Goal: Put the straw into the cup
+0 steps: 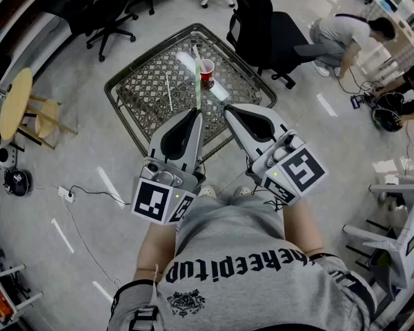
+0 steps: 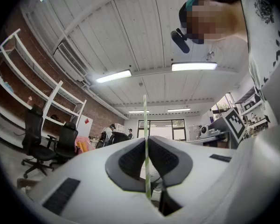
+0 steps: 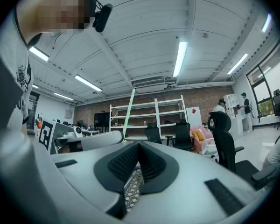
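The pale grey floor (image 1: pixel 76 226) carried strips of white tape (image 1: pixel 111 187), a power strip (image 1: pixel 66 194) with its cable, black office chairs (image 1: pixel 100 16) and a round wooden table (image 1: pixel 15 103) at the left edge. White shelving (image 3: pixel 170 113) stood against a brick wall (image 3: pixel 205 96) (more chairs before it), under a white panelled ceiling (image 3: pixel 144 27) with long strip lights (image 3: pixel 179 57); windows (image 3: pixel 270 80) lay to the right.

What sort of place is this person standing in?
Probably an open-plan office or lab workroom. There are black swivel office chairs on a bare floor, white open shelves against a brick wall, and long strip lights on the ceiling.
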`<state>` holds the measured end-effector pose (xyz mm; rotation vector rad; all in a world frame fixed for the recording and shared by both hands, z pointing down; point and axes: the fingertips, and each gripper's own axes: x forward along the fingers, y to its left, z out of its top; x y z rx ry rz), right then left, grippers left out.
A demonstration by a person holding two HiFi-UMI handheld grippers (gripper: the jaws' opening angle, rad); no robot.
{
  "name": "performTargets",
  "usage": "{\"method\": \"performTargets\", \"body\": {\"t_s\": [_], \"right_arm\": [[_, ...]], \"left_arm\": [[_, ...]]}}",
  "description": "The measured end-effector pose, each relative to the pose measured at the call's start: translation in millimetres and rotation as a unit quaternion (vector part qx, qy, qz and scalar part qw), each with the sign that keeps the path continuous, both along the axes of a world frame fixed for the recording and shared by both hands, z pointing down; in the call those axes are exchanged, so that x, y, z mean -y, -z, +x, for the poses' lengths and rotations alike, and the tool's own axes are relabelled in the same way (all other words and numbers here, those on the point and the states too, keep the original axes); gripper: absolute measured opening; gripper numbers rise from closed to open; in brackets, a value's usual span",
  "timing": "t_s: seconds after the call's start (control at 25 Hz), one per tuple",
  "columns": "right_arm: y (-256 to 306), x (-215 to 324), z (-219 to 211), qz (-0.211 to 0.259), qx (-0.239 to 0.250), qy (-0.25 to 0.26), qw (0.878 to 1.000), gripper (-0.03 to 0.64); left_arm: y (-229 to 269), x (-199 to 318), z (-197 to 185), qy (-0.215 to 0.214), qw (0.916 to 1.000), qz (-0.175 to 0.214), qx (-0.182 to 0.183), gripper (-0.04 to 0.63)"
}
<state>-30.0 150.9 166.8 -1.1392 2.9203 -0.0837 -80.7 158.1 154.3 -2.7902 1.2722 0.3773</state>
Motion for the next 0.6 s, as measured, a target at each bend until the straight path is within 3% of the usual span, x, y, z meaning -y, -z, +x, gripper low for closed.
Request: {"method": "performTargets", "body": {"t_s": [0.6], "right_arm": [[-4.4, -0.9, -19.2, 0.001, -0.012, -0.027, 1.0, 0.006]], "left_arm": [[-4.9, 4.9, -15.5, -0.033, 0.9994, -0.001, -0.007, 0.046]]}}
